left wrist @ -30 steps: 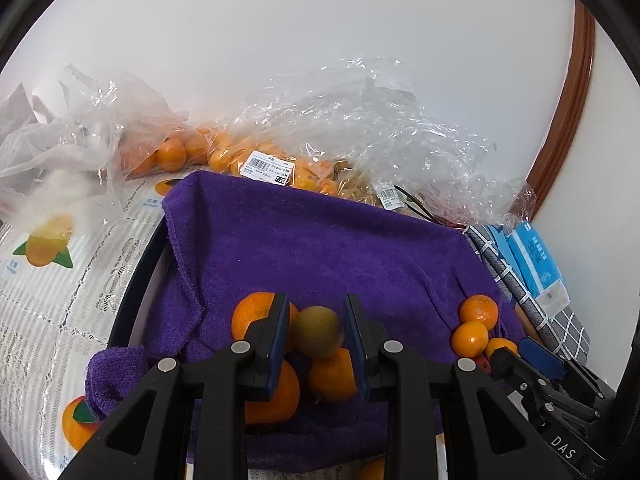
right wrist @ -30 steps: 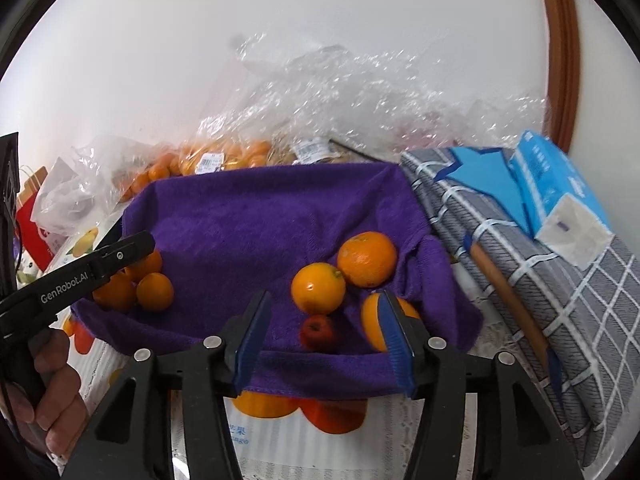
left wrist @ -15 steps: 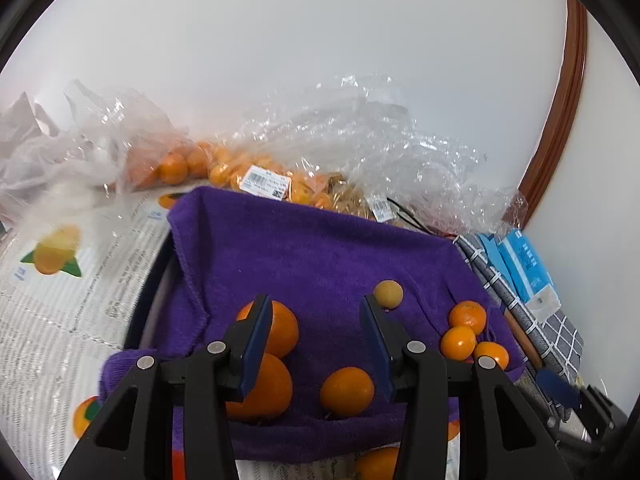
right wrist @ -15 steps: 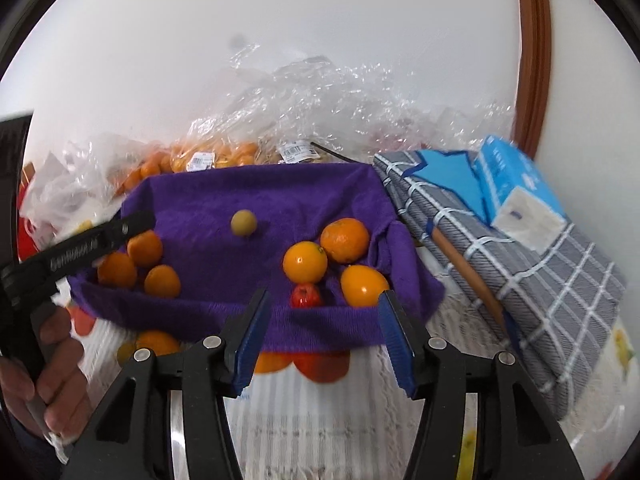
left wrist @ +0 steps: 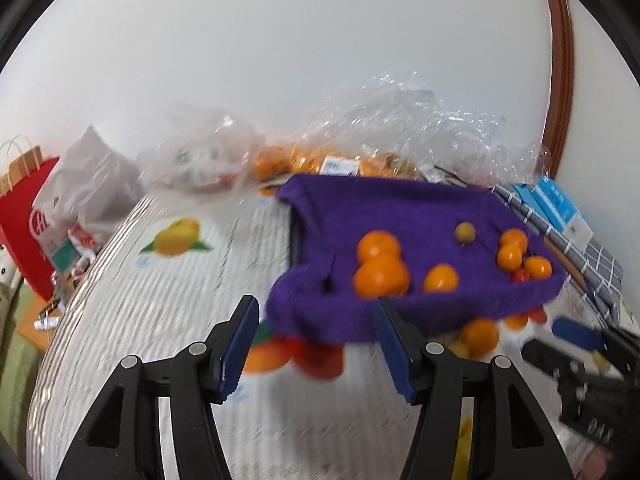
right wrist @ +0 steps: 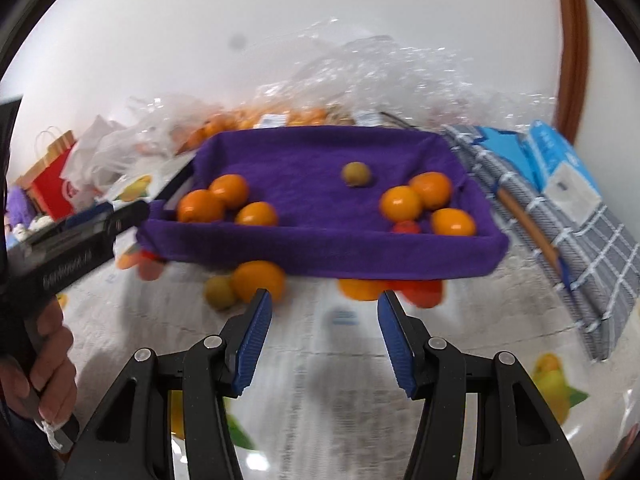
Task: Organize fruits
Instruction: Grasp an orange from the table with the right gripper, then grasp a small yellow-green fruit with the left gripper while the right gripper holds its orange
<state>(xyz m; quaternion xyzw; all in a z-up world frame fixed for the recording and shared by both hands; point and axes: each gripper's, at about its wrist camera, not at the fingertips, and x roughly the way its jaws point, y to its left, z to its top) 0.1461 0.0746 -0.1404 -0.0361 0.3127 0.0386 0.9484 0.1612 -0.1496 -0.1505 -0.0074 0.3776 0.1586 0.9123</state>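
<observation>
A tray lined with a purple towel holds several oranges, a small brownish-green fruit and a small red fruit. On the tablecloth in front of the tray lie a loose orange and a small greenish fruit. My left gripper is open and empty, in front of the tray's left corner. My right gripper is open and empty, in front of the tray's front edge. The left gripper's body shows at the left of the right wrist view.
Clear plastic bags with more oranges lie behind the tray by the wall. A checked cloth and a blue tissue pack lie at the right. A red paper bag stands far left. The tablecloth has printed fruit pictures.
My left gripper let go of the brownish-green fruit, which now lies on the towel. Both grippers have pulled back from the tray toward the near side of the table.
</observation>
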